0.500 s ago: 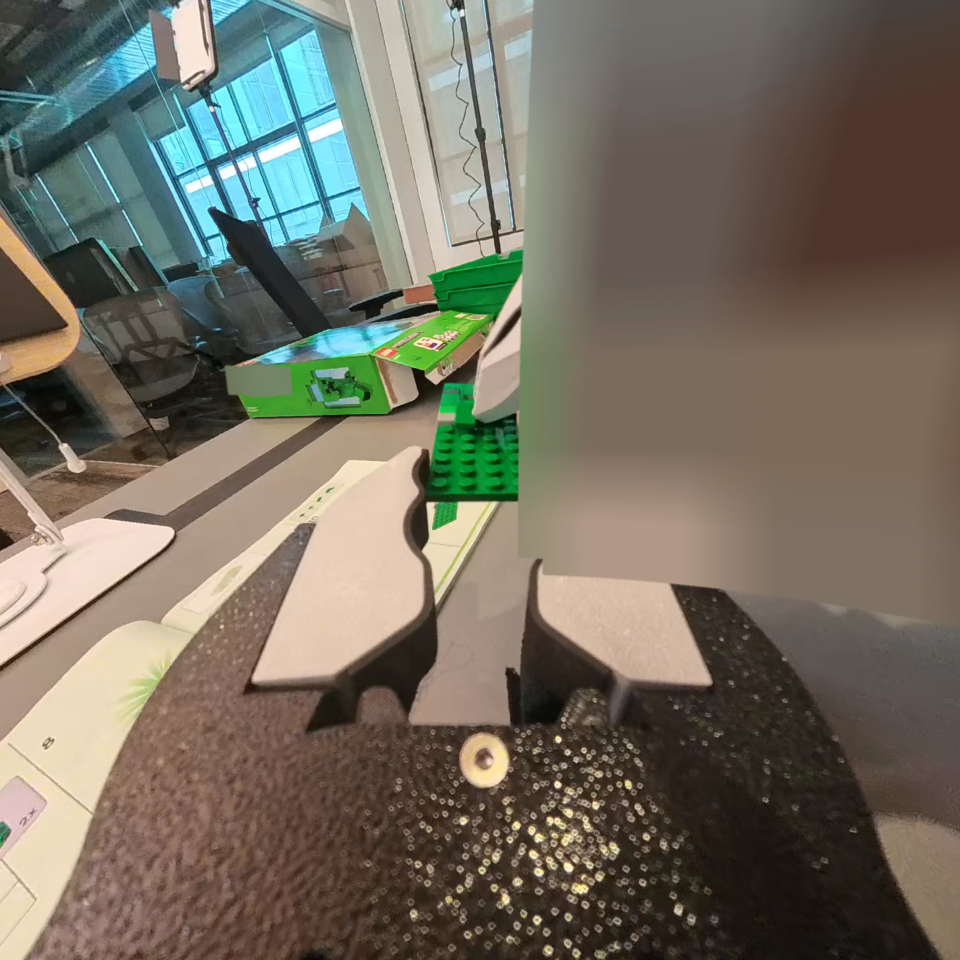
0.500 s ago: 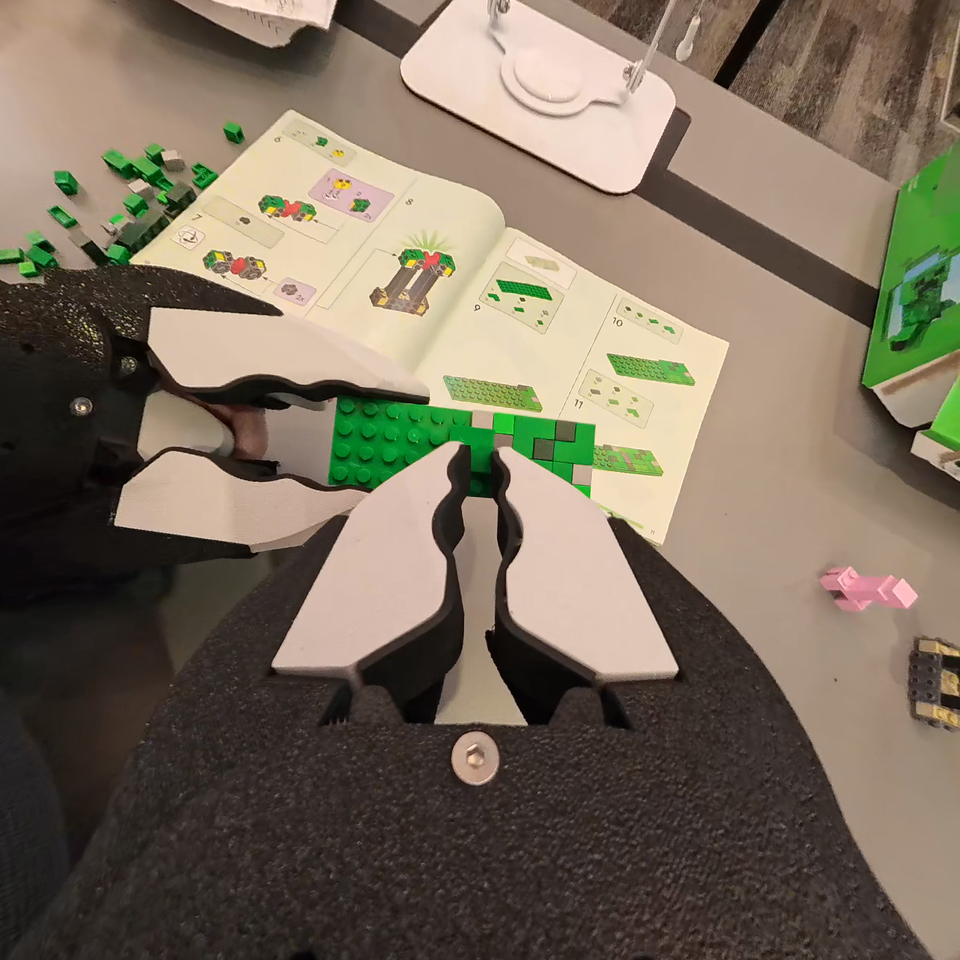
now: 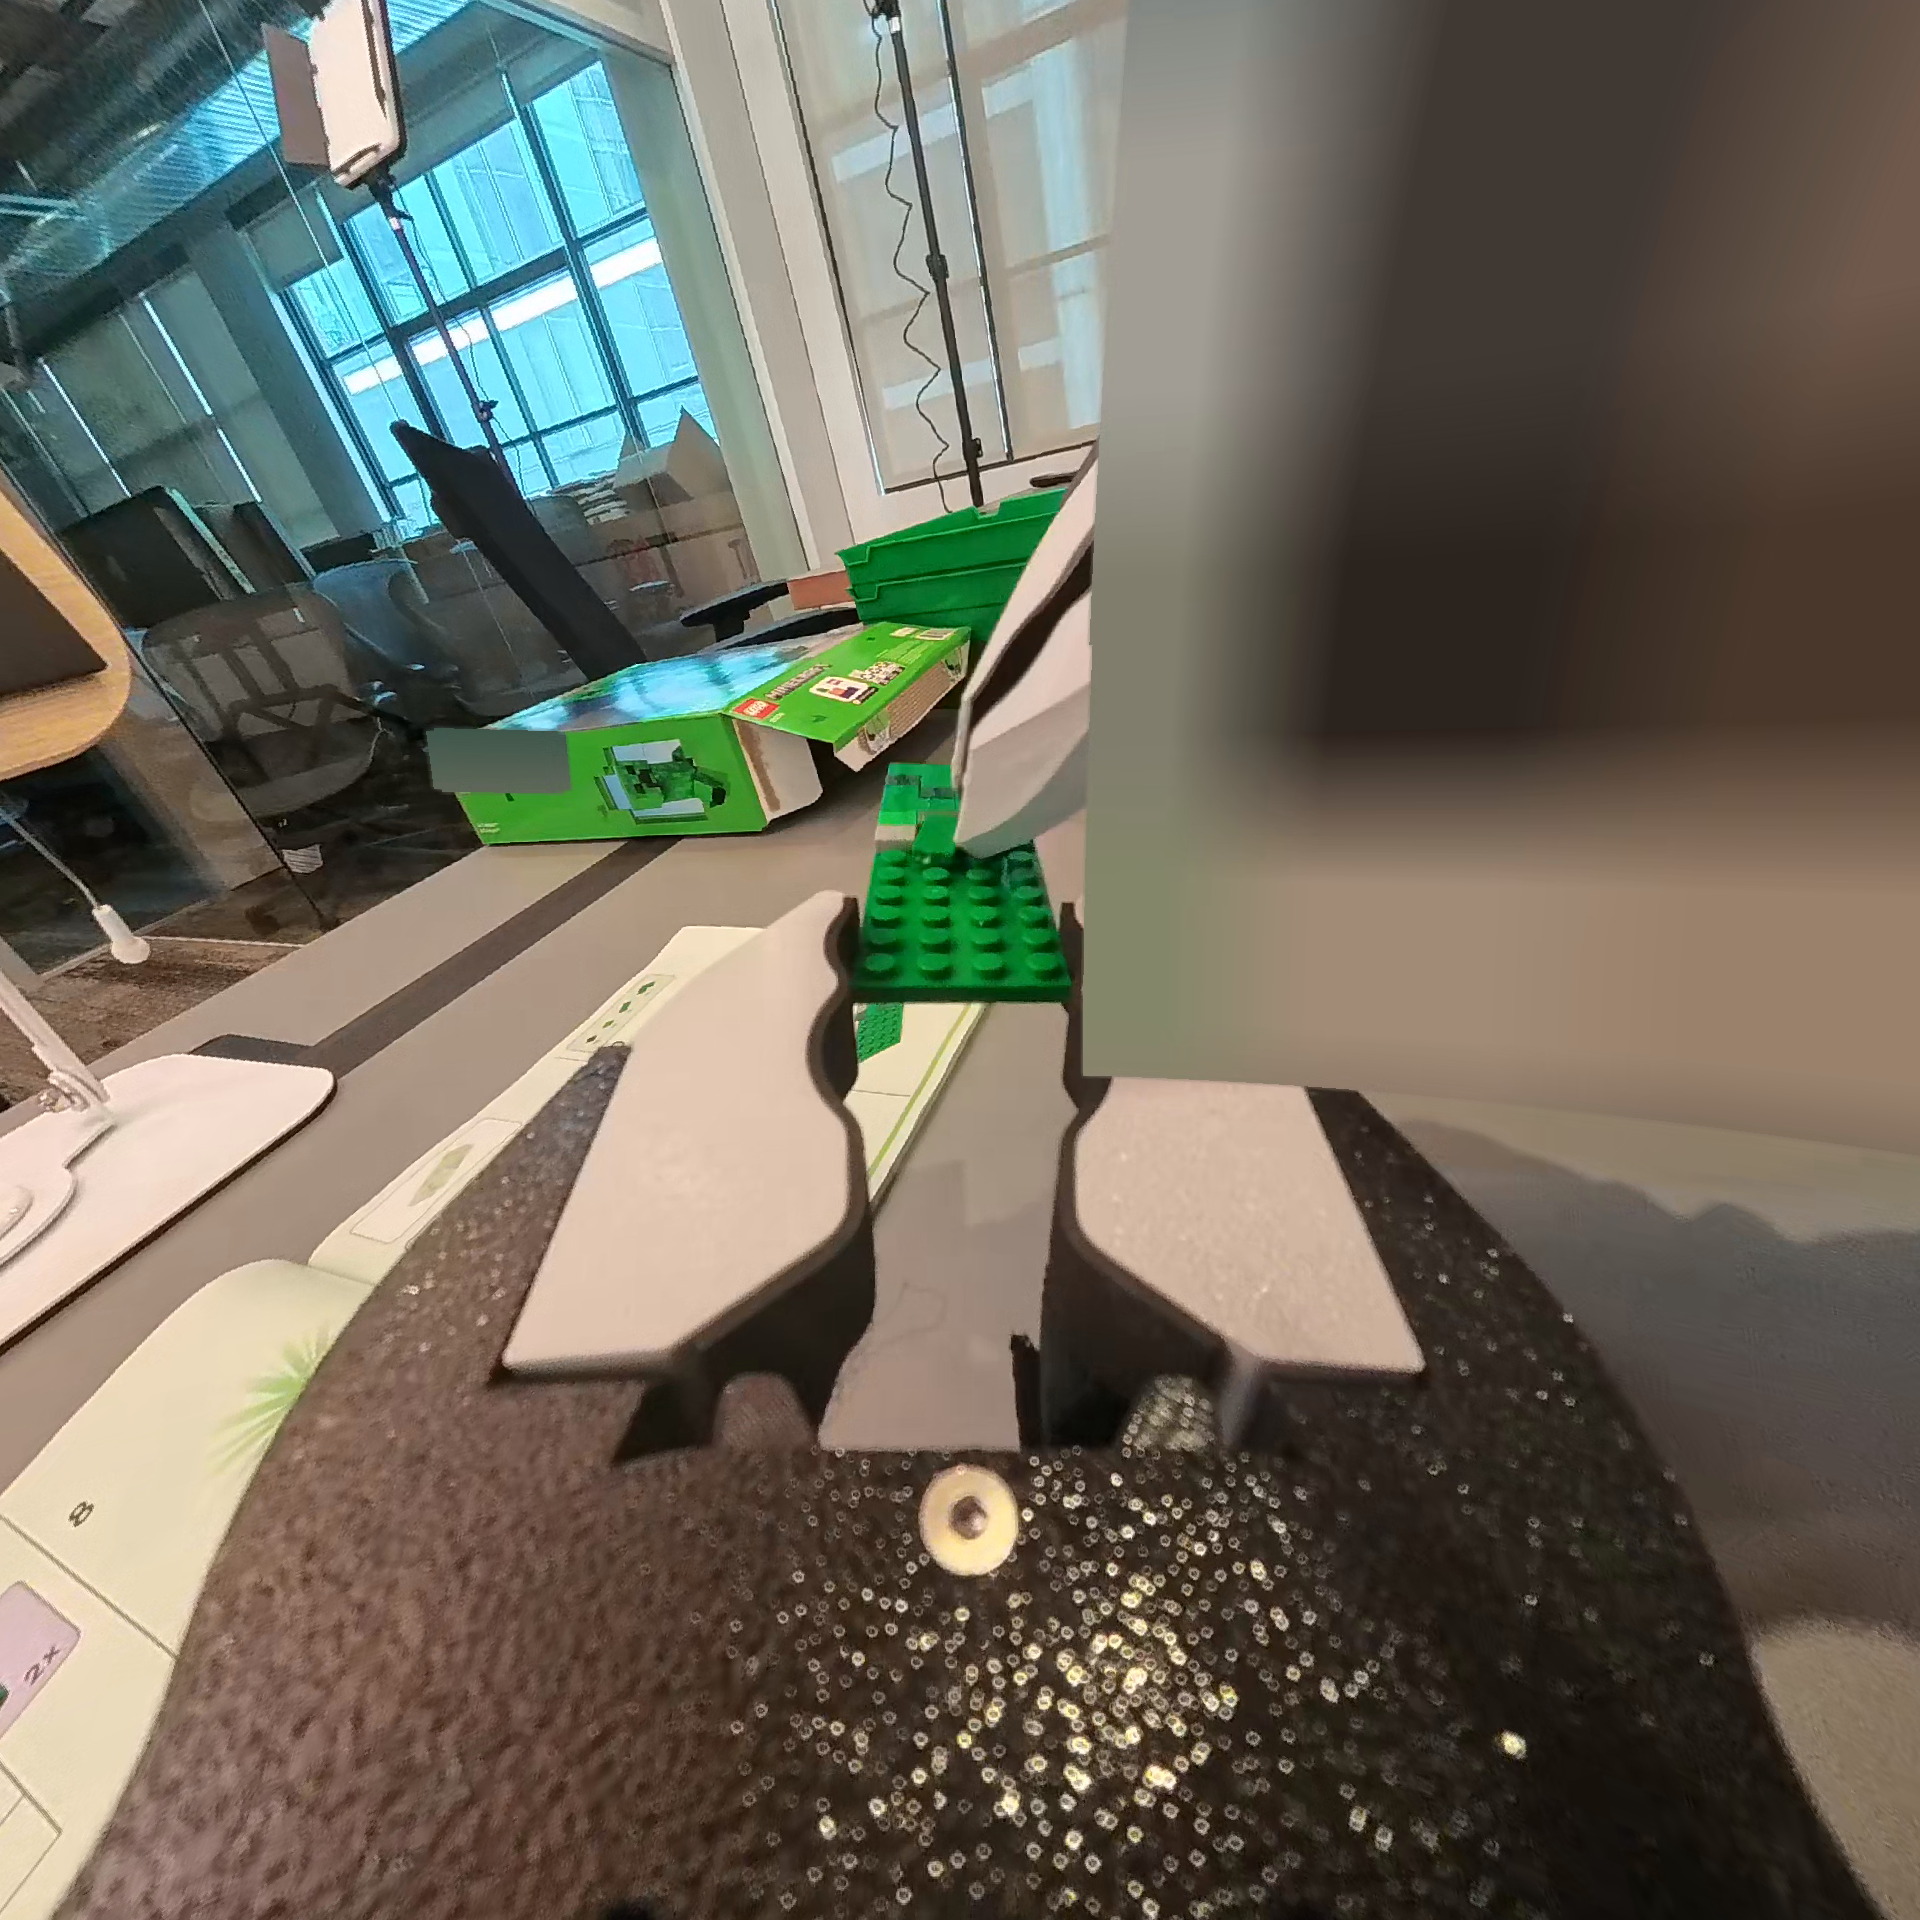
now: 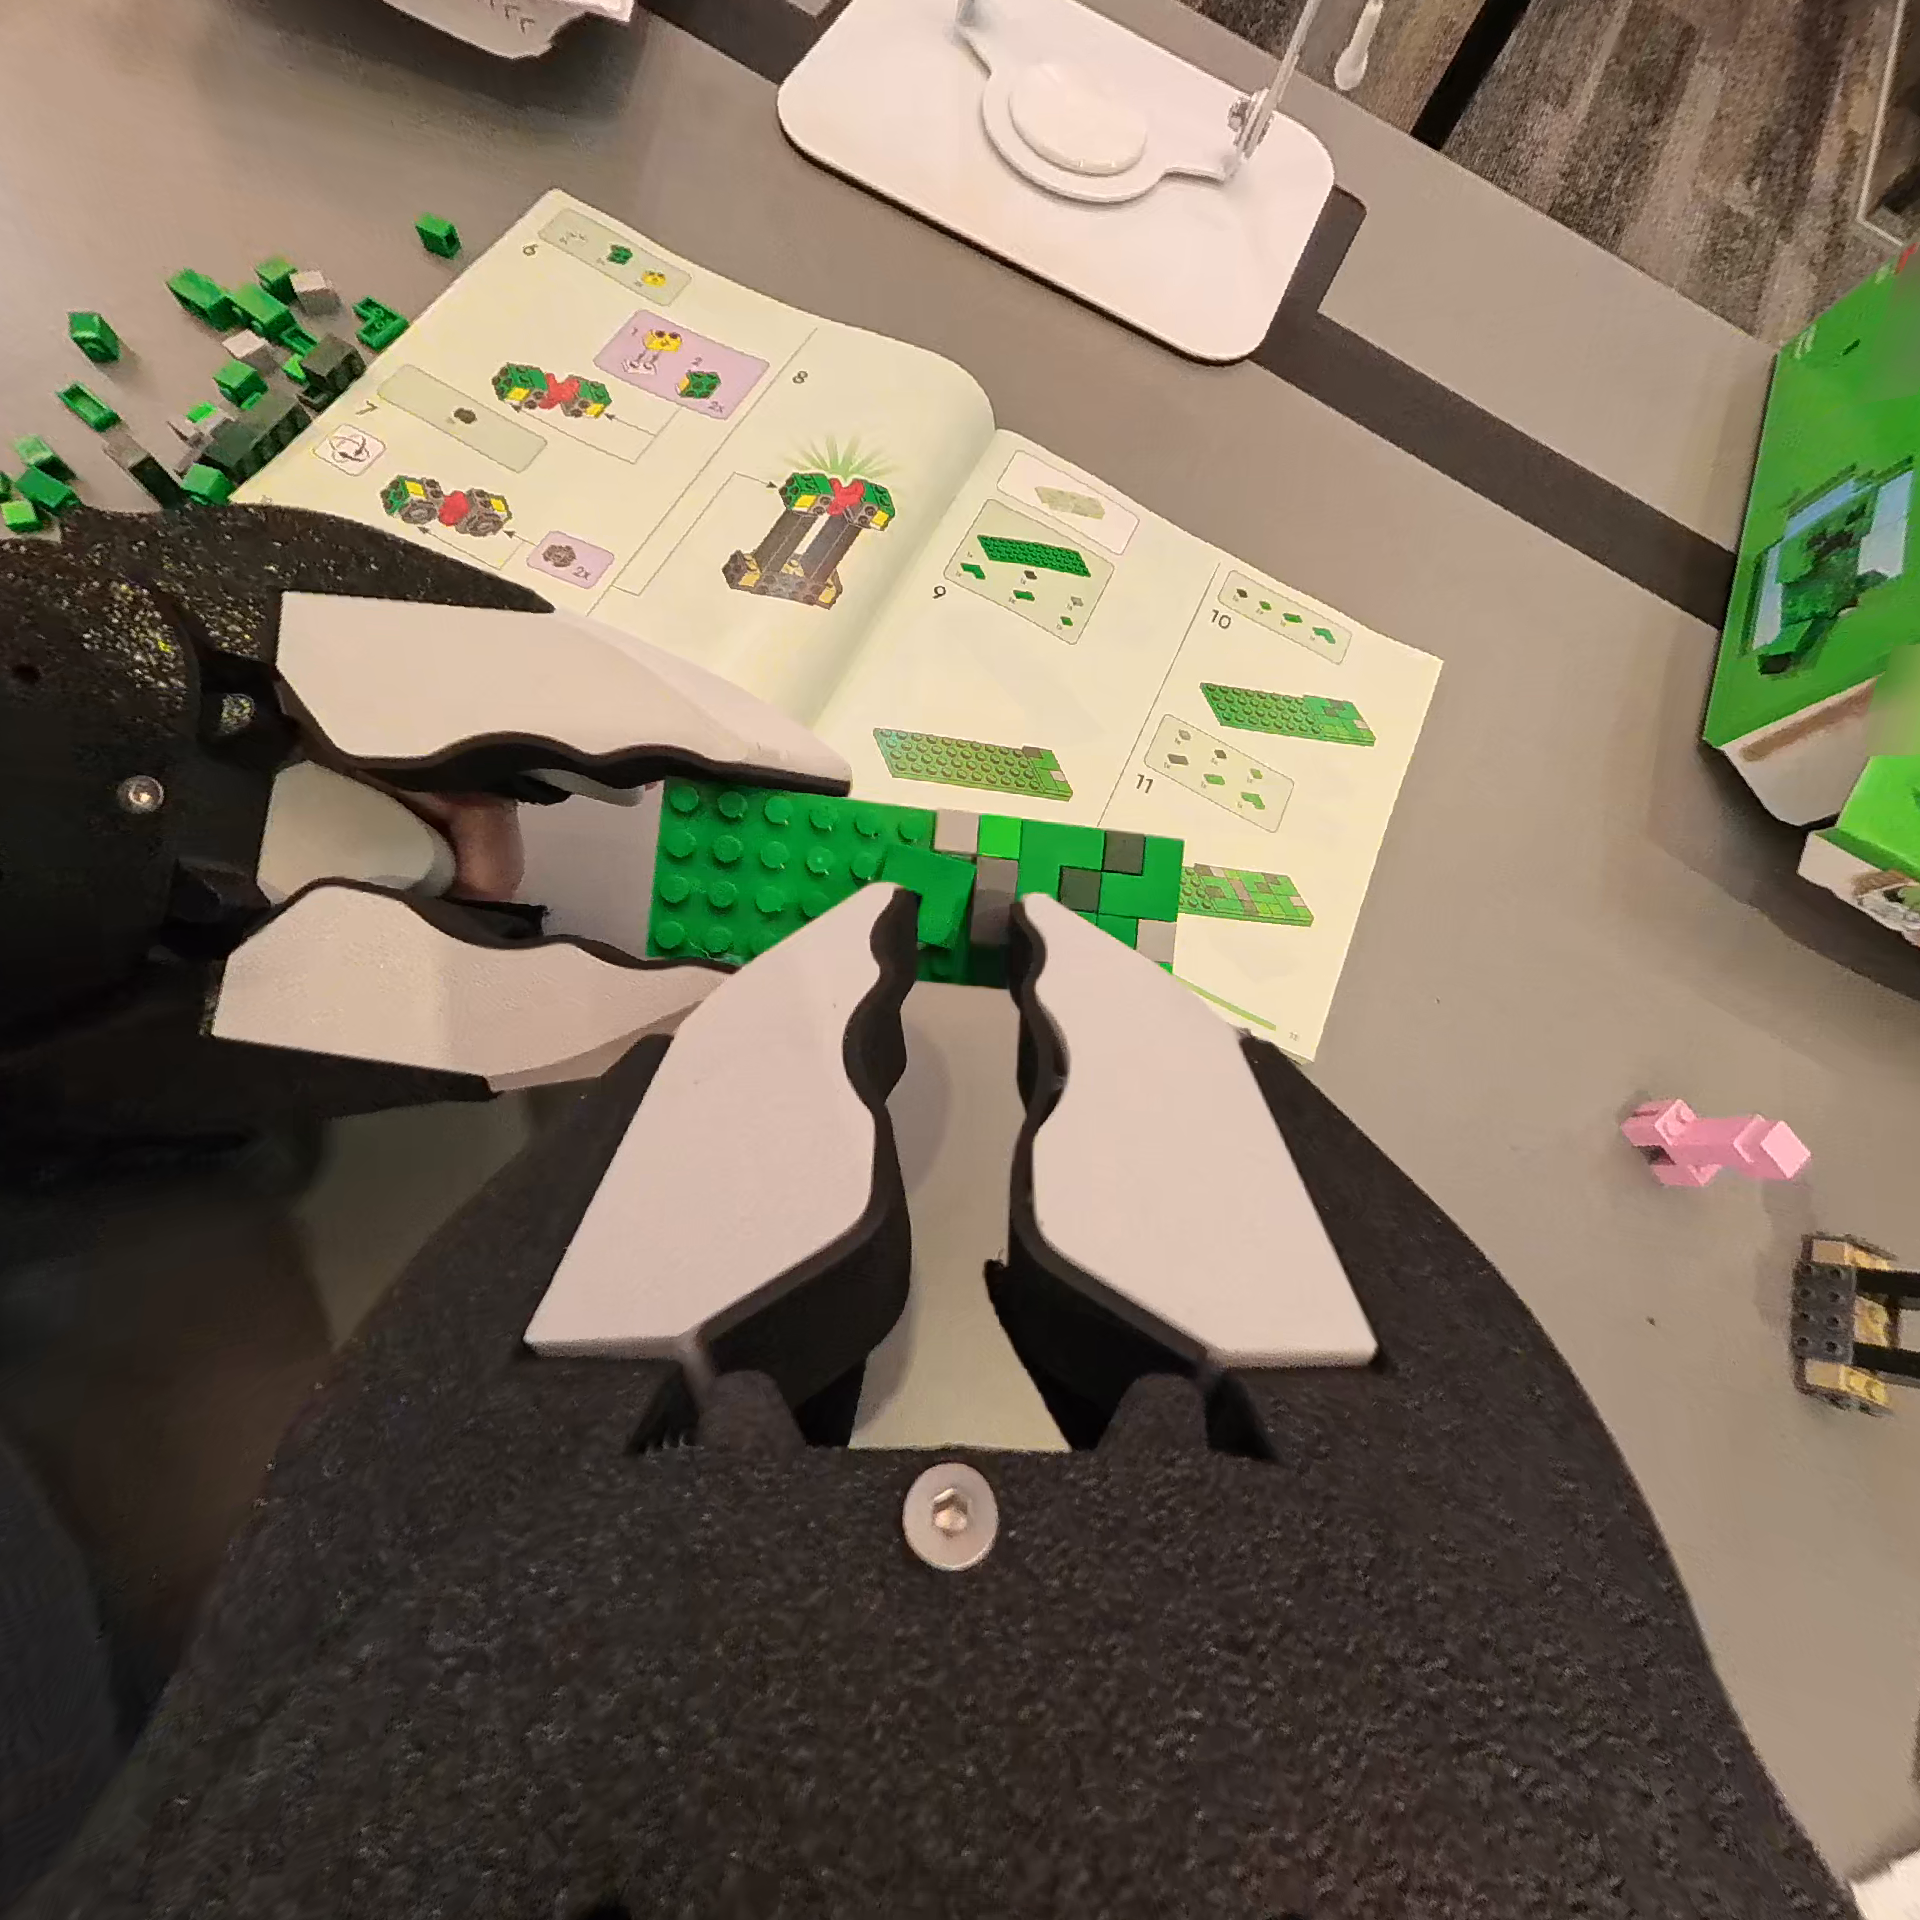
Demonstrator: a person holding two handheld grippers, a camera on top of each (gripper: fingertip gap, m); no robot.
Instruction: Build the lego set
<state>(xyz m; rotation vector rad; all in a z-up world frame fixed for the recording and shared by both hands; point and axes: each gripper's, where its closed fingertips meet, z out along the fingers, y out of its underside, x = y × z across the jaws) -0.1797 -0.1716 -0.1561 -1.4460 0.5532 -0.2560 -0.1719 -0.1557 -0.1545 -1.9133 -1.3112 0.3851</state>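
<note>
The green baseplate (image 4: 790,883) is held above the open instruction booklet (image 4: 894,582), clamped at its nine o'clock end by the left gripper (image 4: 727,873) — its jaws are closed onto the plate's two long edges. At the plate's three o'clock end a patch of green, grey and dark tiles (image 4: 1091,862) is seen already seated on the studs. The right gripper (image 4: 961,920) is poised over the plate's near edge with its fingertips a narrow gap apart; a small green piece is seen just at the tips, though whether it is actually pinched cannot be told. From the left wrist view the studded plate (image 3: 961,935) is seen edge-on beyond the left gripper (image 3: 956,997). Loose green bricks (image 4: 208,384) are scattered at ten o'clock, a pink figure (image 4: 1714,1143) lies at three o'clock — the green box (image 4: 1829,540) at two.
</note>
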